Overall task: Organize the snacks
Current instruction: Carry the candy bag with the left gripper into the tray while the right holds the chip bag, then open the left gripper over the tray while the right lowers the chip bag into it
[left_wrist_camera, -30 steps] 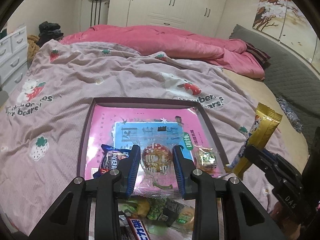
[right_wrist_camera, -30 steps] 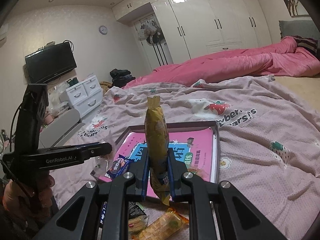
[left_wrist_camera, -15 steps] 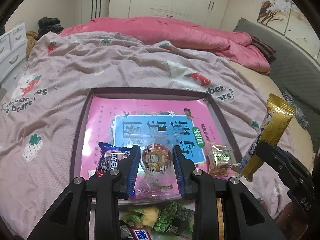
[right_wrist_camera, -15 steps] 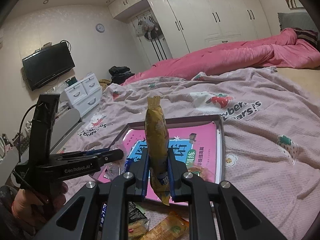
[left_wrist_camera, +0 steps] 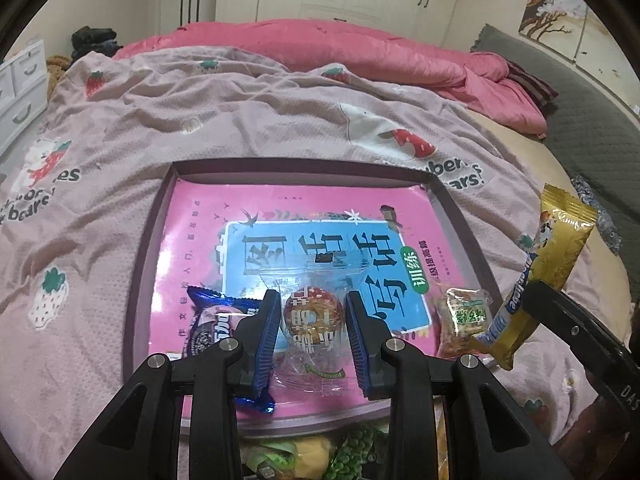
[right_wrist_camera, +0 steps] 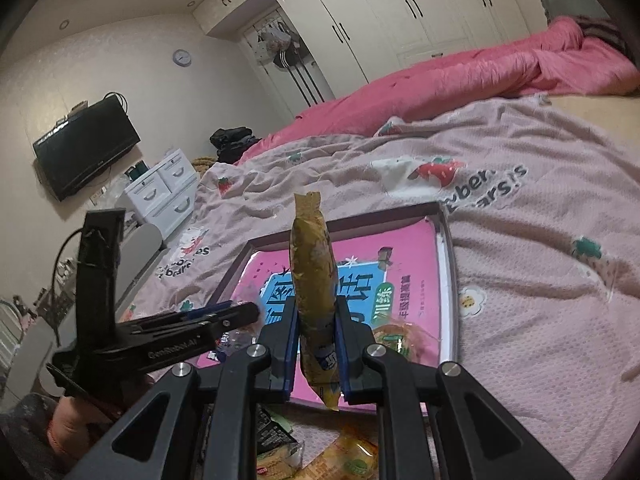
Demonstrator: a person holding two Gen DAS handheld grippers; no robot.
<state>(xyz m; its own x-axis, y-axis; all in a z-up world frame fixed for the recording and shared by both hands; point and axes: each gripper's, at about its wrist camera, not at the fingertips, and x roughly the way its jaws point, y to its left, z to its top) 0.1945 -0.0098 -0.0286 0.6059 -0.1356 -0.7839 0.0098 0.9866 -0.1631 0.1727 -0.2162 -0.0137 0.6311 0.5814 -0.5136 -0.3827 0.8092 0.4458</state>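
Note:
A dark-rimmed tray [left_wrist_camera: 304, 168] with a pink printed liner lies on the bedspread. My left gripper [left_wrist_camera: 314, 336] is shut on a round pastry in a clear wrapper [left_wrist_camera: 314, 318], low over the tray's near part. Beside it in the tray lie a blue cookie packet [left_wrist_camera: 212, 320] and a small green-and-orange packet [left_wrist_camera: 464, 316]. My right gripper [right_wrist_camera: 316, 344] is shut on a long gold snack packet [right_wrist_camera: 312, 272], held upright over the tray's near edge [right_wrist_camera: 448, 264]. The left wrist view shows that gold packet [left_wrist_camera: 556, 248] at the tray's right side. The left gripper [right_wrist_camera: 240, 314] appears side-on in the right wrist view.
Several loose snack packets [left_wrist_camera: 320, 452] lie on the bedspread just in front of the tray. A pink quilt [left_wrist_camera: 360, 52] is bunched at the far side of the bed. White drawers [right_wrist_camera: 164, 192] and a television [right_wrist_camera: 88, 148] stand to the left. A hand [right_wrist_camera: 68, 428] holds the left gripper.
The left gripper has sunk toward the tray and moved further over it, still holding the pastry. The right gripper has come closer to the tray with the gold packet, tilting slightly.

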